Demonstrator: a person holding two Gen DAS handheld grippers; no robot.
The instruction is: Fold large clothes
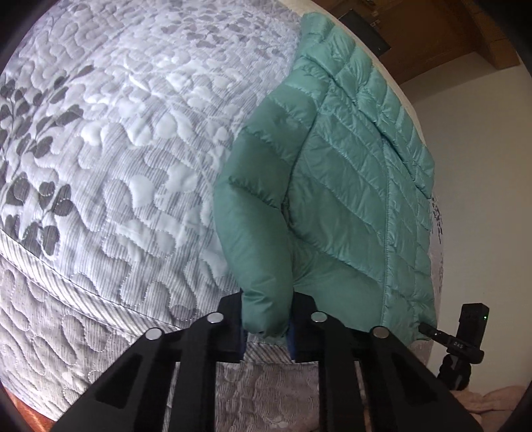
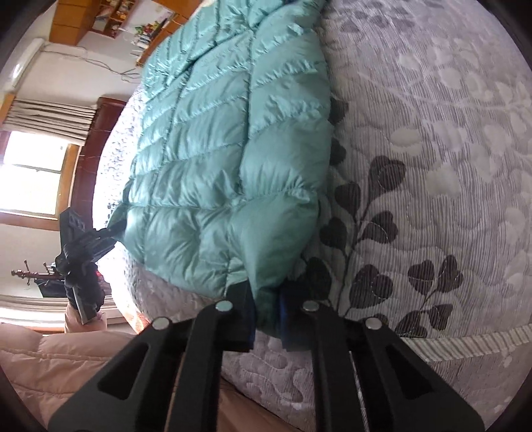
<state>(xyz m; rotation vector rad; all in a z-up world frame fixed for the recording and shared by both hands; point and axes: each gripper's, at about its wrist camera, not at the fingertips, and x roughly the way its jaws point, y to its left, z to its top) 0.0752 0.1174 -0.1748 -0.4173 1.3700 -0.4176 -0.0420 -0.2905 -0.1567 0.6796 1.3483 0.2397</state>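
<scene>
I have both sets of jaws clamped on the teal jacket (image 1: pixel 349 172) at the near edge of the bed (image 1: pixel 109 159), one grip at each end of the hem side: my left gripper (image 1: pixel 267 324) pinches a padded cuff-like fold, and my right gripper (image 2: pixel 267 314) bites the corner of the puffy fabric on the opposite side. I judge the paired hold is meant to keep the wide garment level, so that I can lift the near edge and carry it over toward the far end in one fold. The jacket lies flat and lengthwise, quilted side up, close to one long side of the bed, its hem touching the near edge. The bed's cover is a grey-and-white quilt stitched with leaf patterns. Beyond it stand a pale wall, wooden cabinets (image 1: pixel 442 30), a curtained window (image 2: pixel 36 172) and a coat stand (image 2: pixel 30 274); a pink padded garment (image 2: pixel 50 362) shows at the lower left of the right view.
</scene>
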